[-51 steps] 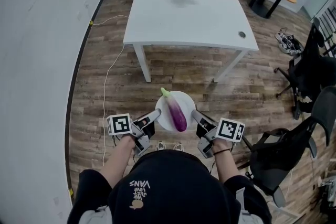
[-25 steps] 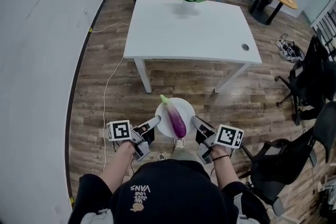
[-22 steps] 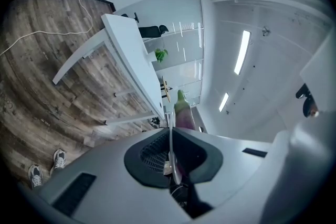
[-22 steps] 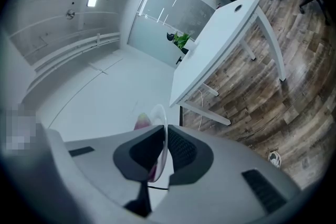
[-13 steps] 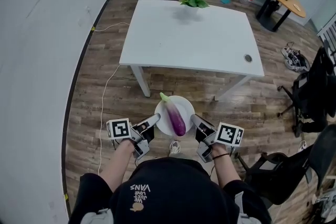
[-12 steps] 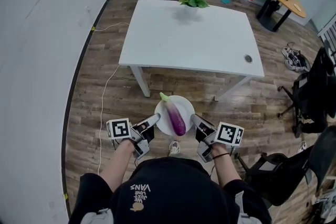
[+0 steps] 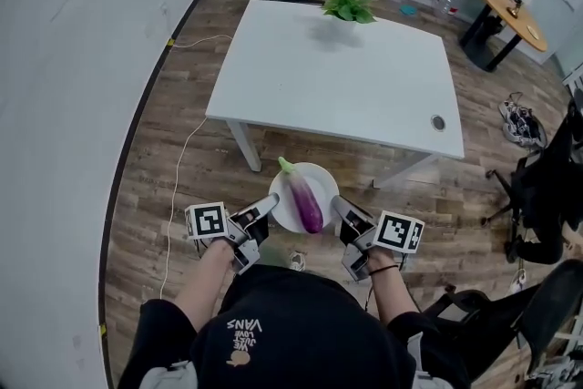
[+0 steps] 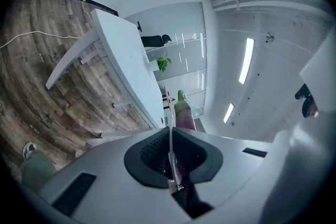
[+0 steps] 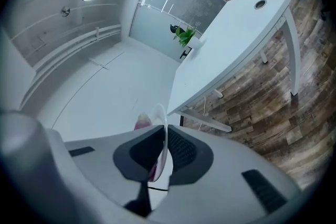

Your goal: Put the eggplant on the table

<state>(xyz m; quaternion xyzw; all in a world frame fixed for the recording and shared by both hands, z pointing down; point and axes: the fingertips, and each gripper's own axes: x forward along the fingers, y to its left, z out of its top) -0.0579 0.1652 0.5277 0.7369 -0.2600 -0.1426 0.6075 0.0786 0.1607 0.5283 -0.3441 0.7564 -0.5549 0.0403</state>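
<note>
A white rectangular tabletop (image 7: 346, 77) stands on a brown wood-plank floor (image 7: 155, 196). A leafy green plant (image 7: 349, 6) sits at its far edge, and a small round grommet hole (image 7: 438, 121) lies near its right corner. A thin white cable (image 7: 176, 196) trails across the floor.

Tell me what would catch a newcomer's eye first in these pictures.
A purple eggplant lies on a white plate in the lower middle of the head view. The plate's rim is pinched on either side by the left tongs and the right tongs. Just beyond it stands a large white table with a green potted plant at its far edge.
</note>
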